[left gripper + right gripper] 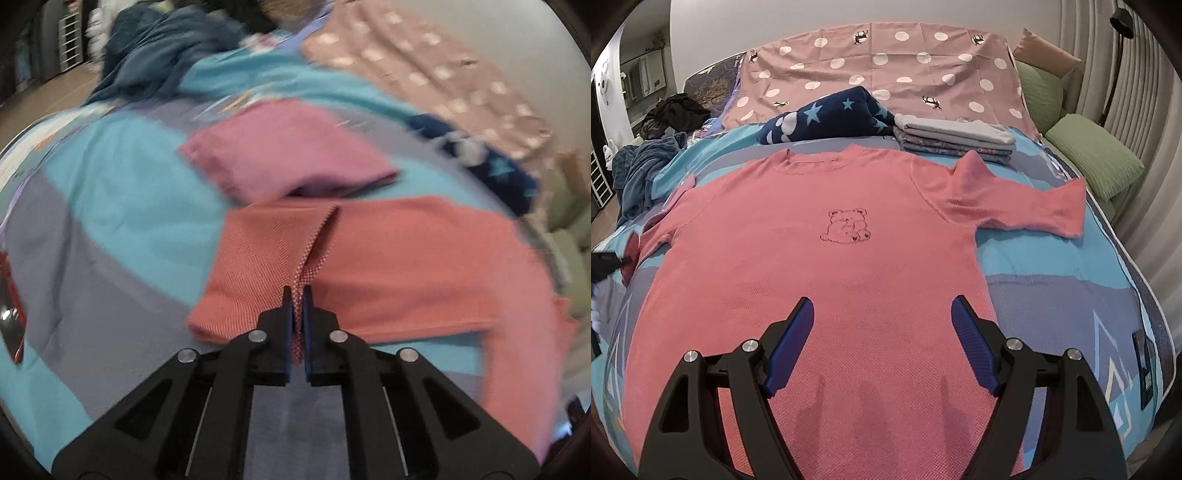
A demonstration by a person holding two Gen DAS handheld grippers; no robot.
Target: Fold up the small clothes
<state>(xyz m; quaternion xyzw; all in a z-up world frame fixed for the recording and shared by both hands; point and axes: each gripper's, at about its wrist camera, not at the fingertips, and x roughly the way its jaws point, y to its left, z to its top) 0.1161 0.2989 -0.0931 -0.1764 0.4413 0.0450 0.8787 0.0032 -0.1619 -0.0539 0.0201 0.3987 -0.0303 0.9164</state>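
A pink T-shirt (820,266) with a bear outline on the chest lies flat, front up, on the blue and grey bedspread (1052,280). Its right sleeve (1034,210) is spread out sideways. My right gripper (882,300) hangs open over the shirt's lower half with nothing between its fingers. In the left wrist view my left gripper (297,295) is shut on a raised pleat of the shirt (406,266) at its left side. A pinker fold of cloth (280,155) lies just beyond; I cannot tell whether it belongs to the same shirt. The left gripper (605,262) also shows at the right wrist view's left edge.
A stack of folded clothes (955,138) sits behind the shirt, next to a navy star-patterned blanket (827,118). A polka-dot cover (886,66) spans the head of the bed. Green pillows (1093,158) line the right side and a rumpled blue blanket (642,166) the left.
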